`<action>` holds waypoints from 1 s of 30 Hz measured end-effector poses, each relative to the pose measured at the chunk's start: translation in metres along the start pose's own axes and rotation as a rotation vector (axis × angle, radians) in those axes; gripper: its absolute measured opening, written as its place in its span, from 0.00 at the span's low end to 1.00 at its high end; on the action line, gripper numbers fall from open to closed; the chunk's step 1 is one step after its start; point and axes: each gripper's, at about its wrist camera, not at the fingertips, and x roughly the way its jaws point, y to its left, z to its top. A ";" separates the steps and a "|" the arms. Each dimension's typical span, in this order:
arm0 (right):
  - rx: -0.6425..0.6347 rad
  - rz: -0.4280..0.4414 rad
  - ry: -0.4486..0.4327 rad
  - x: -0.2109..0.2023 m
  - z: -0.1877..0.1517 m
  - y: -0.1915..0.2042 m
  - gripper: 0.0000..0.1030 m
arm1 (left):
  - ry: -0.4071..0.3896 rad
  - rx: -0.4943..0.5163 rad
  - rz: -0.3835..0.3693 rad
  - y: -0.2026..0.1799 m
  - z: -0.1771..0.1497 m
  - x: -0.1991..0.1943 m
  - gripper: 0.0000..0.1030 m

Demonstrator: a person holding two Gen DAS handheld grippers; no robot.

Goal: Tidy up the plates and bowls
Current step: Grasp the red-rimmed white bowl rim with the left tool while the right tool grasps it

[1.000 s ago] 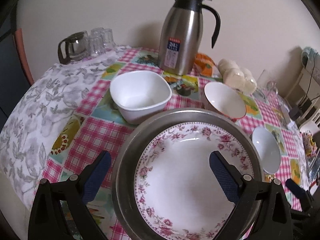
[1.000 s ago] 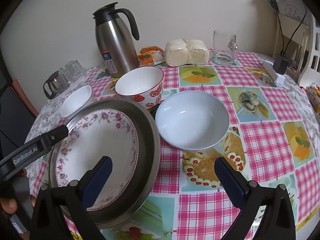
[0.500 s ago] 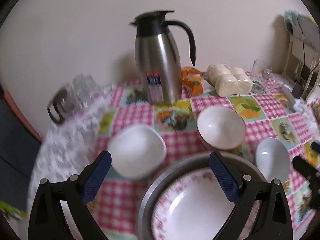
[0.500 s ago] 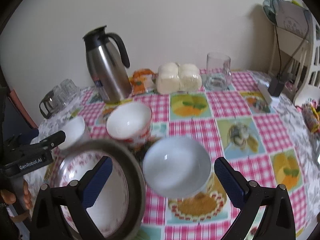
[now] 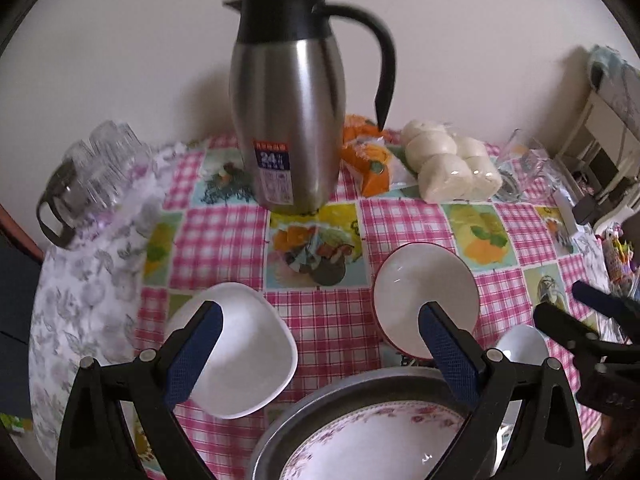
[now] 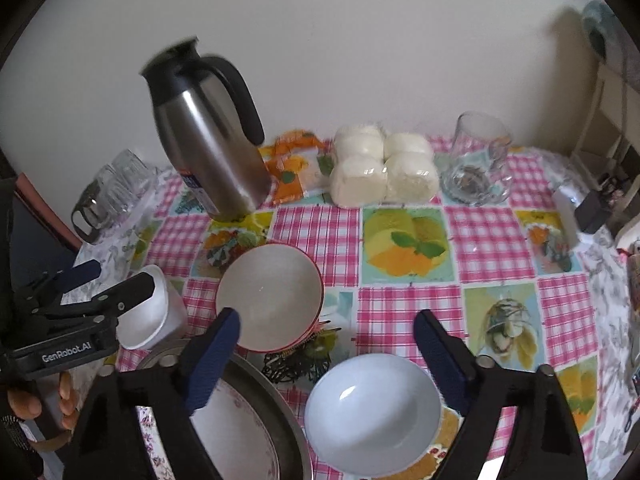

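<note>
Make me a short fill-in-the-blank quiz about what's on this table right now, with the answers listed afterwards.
1. The flowered plate lies inside a ____ metal pan.
2. The steel jug has a ____ handle.
3. Next to the white buns stands a glass ____ with a handle.
4. Neither the left tool nor the right tool holds ____.

Missing words: round; black; mug; anything

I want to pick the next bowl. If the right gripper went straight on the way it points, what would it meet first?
Probably the pale round bowl lying between the right gripper's open, empty jaws, though depth is hard to judge.
</note>
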 end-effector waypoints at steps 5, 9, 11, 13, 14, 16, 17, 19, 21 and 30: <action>0.036 0.015 0.091 0.040 0.003 -0.002 0.62 | 0.063 -0.004 -0.007 -0.007 0.005 0.028 0.79; 0.060 0.011 0.149 0.068 0.001 -0.003 0.51 | 0.129 -0.007 -0.056 -0.017 0.004 0.051 0.62; 0.056 0.008 0.167 0.079 0.001 -0.003 0.48 | 0.150 0.003 -0.055 -0.022 0.002 0.060 0.57; 0.050 -0.001 0.183 0.088 0.000 -0.002 0.44 | 0.178 0.013 -0.055 -0.028 -0.001 0.071 0.48; 0.048 0.000 0.192 0.094 0.000 -0.002 0.40 | 0.191 0.012 -0.058 -0.029 -0.002 0.076 0.44; 0.045 0.003 0.205 0.101 -0.001 -0.001 0.36 | 0.218 0.006 -0.075 -0.032 -0.004 0.085 0.40; 0.041 0.003 0.210 0.105 -0.001 0.000 0.35 | 0.228 0.006 -0.078 -0.033 -0.006 0.089 0.37; 0.033 0.004 0.223 0.112 -0.001 0.002 0.31 | 0.243 0.009 -0.079 -0.035 -0.008 0.093 0.35; 0.035 0.004 0.242 0.120 -0.002 0.002 0.28 | 0.256 0.006 -0.083 -0.037 -0.009 0.098 0.30; 0.041 0.022 0.260 0.136 -0.004 0.006 0.20 | 0.269 -0.002 -0.131 -0.042 -0.015 0.107 0.15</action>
